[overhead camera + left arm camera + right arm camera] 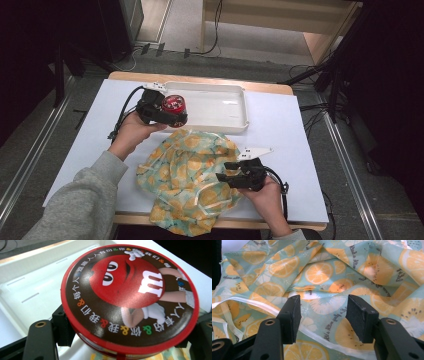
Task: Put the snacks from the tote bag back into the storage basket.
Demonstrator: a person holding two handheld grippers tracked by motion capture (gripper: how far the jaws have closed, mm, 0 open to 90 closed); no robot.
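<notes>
Left gripper (172,111) clamped on the round red candy tin (130,298), pads squeezing its sides, lid facing up, carried just at the near-left corner of the white tray (235,107) toward the tabletop's far edge, probably for setting down inside. Right gripper (323,318) slack, jaws apart with nothing between, hovering over the orange-print cloth bag (187,177) slumped at the near edge, likely waiting to pin or lift the fabric.
</notes>
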